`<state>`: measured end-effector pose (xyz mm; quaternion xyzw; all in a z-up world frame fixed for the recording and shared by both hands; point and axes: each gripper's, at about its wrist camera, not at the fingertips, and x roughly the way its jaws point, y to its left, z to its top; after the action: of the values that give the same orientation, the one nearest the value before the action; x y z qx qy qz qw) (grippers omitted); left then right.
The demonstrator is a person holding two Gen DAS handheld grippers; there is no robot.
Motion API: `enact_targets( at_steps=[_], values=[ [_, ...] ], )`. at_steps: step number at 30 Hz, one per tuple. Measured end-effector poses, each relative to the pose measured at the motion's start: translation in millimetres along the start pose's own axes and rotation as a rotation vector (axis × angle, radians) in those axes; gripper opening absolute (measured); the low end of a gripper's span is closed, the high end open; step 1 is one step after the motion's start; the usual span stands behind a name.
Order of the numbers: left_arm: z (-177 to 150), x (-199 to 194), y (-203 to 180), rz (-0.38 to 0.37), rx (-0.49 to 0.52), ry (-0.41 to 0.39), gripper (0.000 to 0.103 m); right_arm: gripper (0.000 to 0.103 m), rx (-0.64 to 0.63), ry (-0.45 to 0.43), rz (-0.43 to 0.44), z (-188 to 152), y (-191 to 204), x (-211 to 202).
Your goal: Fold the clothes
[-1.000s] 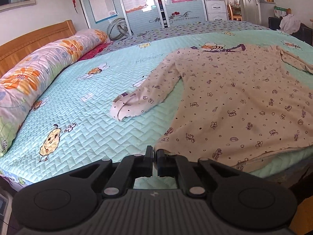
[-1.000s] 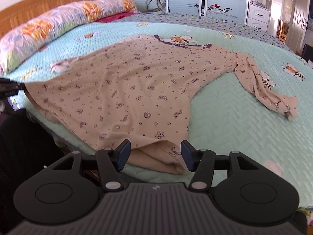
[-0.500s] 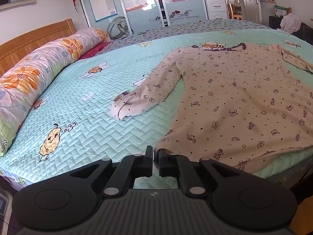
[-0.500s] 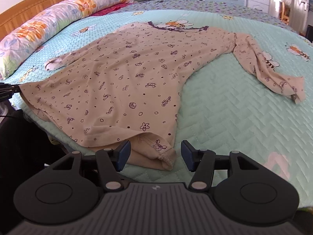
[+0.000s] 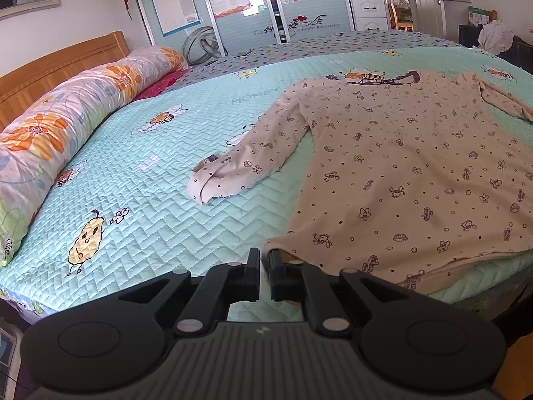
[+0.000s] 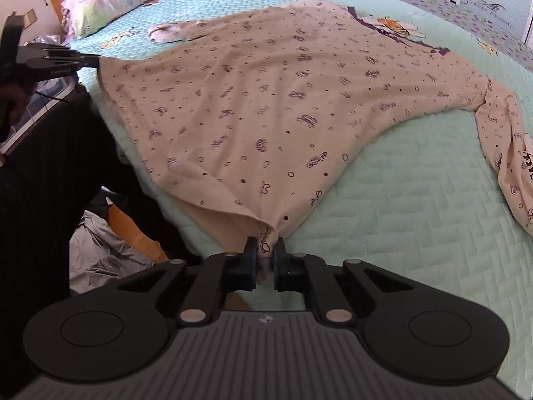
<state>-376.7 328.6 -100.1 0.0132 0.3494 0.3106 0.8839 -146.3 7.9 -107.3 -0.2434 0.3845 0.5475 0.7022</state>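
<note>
A beige long-sleeved shirt (image 5: 409, 166) with small purple prints lies spread flat on the bed, its collar at the far side. My left gripper (image 5: 263, 256) is shut on the shirt's near-left hem corner. My right gripper (image 6: 266, 250) is shut on the bunched near-right hem corner of the shirt (image 6: 283, 100). The left gripper (image 6: 90, 61) shows at the far left of the right wrist view, pinching the other corner. One sleeve (image 5: 246, 163) lies out to the left, the other sleeve (image 6: 503, 153) to the right.
The bed carries a mint quilted cover (image 5: 133, 180) with cartoon prints. A long floral pillow (image 5: 66, 123) lies along the wooden headboard (image 5: 60, 66). Wardrobe doors (image 5: 266, 3) stand beyond the bed. Grey cloth (image 6: 100, 253) lies on the floor beside the bed edge.
My right gripper has closed on the near-right hem corner and swung its view leftward. The left gripper has stayed shut on its corner, nearly still.
</note>
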Motion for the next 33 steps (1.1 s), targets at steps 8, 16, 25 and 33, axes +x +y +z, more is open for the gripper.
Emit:
enact_targets(
  at_steps=[8, 16, 25, 33],
  values=[
    [19.6, -12.7, 5.8, -0.07, -0.094, -0.057, 0.007, 0.007, 0.637, -0.086, -0.03, -19.9, -38.1, -33.8],
    [14.1, -13.1, 9.9, -0.082, -0.098, -0.044, 0.007, 0.008, 0.742, -0.051, -0.061, -45.5, -5.7, -29.2],
    [8.5, -26.6, -18.3, -0.158, 0.102, -0.081, 0.014, 0.036, 0.374, -0.194, -0.2, -15.5, 29.1, -51.7],
    [9.1, -20.9, -20.3, -0.139, 0.081, -0.064, 0.029, 0.036, 0.406, -0.186, -0.131, -0.5, 44.0, -16.5]
  ],
)
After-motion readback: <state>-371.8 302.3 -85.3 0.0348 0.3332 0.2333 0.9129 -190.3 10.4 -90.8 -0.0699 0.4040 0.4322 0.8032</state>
